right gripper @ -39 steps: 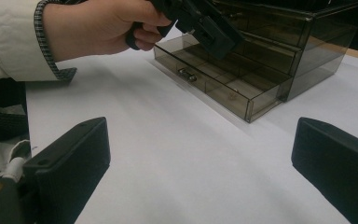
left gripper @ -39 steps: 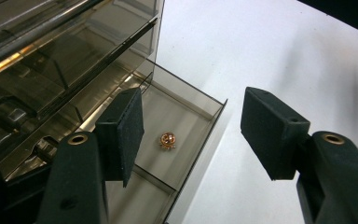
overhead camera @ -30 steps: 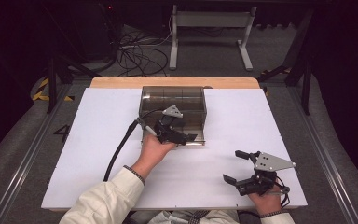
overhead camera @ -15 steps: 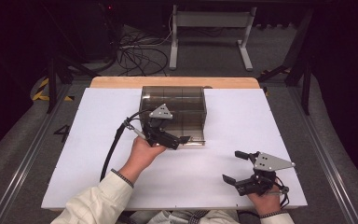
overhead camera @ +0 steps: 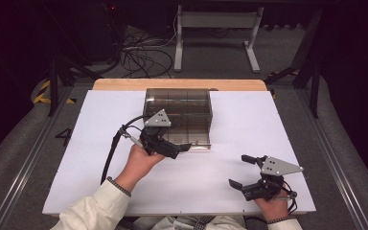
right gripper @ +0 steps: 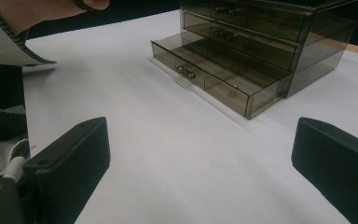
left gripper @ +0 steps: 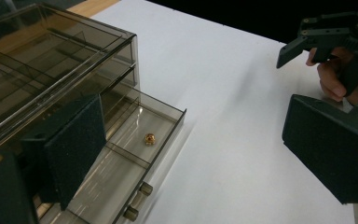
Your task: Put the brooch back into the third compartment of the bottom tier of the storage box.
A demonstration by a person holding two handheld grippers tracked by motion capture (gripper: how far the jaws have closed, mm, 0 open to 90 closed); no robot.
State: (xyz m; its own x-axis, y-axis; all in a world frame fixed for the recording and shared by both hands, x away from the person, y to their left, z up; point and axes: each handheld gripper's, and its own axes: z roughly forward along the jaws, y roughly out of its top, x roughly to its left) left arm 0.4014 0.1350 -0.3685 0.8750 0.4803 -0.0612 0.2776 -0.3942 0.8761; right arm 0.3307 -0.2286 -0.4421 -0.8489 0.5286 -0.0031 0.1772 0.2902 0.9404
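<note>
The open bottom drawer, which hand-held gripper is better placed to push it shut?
Probably left: the left hand-held gripper hovers open beside the bottom drawer, while the right hand-held gripper rests apart near the table edge.

Bright, even light from above falls on the white table (overhead camera: 249,129), while the floor and far room sit in deep gloom. Shadows under the hands are soft and faint. The smoky plastic drawer box (overhead camera: 178,112) carries pale streaks of glare on its top and open drawer. In both gripper views the near black jaws are soft, slightly out of focus, and the table edge smears a little.
</note>
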